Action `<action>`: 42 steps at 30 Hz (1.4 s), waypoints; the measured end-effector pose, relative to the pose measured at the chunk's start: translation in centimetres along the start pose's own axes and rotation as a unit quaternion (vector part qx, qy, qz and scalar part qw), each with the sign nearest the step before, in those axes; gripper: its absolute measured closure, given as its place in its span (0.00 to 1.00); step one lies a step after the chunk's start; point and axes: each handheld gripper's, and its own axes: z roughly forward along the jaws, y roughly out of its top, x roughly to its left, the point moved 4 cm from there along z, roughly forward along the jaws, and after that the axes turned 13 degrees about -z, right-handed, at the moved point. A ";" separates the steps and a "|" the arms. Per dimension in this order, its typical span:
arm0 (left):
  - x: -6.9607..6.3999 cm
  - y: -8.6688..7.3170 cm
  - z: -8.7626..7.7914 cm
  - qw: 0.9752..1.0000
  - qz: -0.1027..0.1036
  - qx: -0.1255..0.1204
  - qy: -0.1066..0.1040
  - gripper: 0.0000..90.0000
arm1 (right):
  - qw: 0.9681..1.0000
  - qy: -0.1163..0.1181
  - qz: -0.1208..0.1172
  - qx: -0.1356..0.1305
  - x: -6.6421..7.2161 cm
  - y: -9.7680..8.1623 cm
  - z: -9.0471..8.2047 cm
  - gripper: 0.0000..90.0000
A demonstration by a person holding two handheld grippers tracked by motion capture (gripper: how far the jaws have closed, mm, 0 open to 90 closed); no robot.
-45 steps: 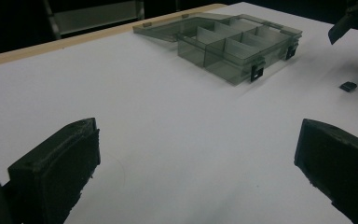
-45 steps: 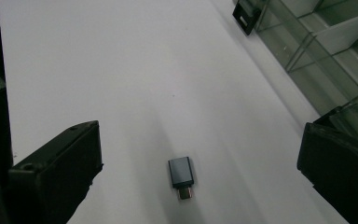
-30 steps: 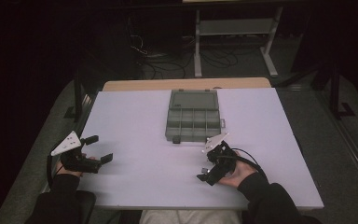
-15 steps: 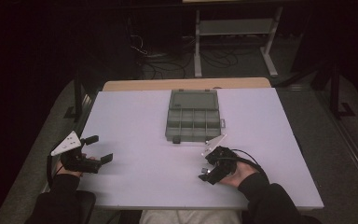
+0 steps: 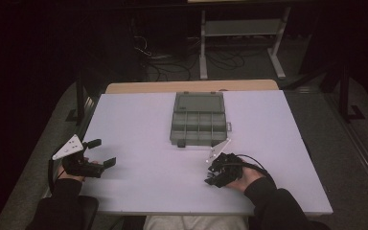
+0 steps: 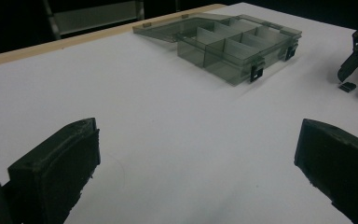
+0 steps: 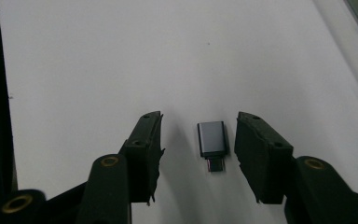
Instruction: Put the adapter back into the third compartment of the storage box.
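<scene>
One small grey adapter (image 7: 212, 140), lying flat on the white bench (image 5: 139, 120), between the two jaws of the right tool (image 7: 198, 144) without touching either pad. Jaws there just closing in, a narrow gap left on each side, nothing gripped yet. Seen from the left tool view as a tiny dark piece (image 6: 347, 86), hard to make out. Farther up the bench, one clear compartment box (image 5: 199, 120), lid open and laid back; inside hard to read. Well apart at the near left edge, the left tool (image 5: 100, 153), jaws wide open and empty. Two tools, one box, one adapter.
</scene>
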 end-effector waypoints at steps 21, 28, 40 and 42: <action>0.0 0.0 0.0 1.000 0.000 0.001 0.000 0.00 | 1.000 -0.017 -0.005 0.007 -0.1 0.0 0.1 0.83; 0.0 0.0 0.0 1.000 0.000 0.001 0.000 0.00 | 1.000 -0.016 -0.004 0.007 -0.2 0.0 0.0 0.83; 0.0 0.0 0.0 1.000 0.001 0.001 -0.001 0.00 | 1.000 -0.014 0.001 0.002 -0.3 0.1 -0.4 0.83; 0.0 0.0 0.0 1.000 0.001 0.002 -0.001 0.00 | 1.000 -0.015 0.003 -0.001 -0.4 0.2 -0.7 0.83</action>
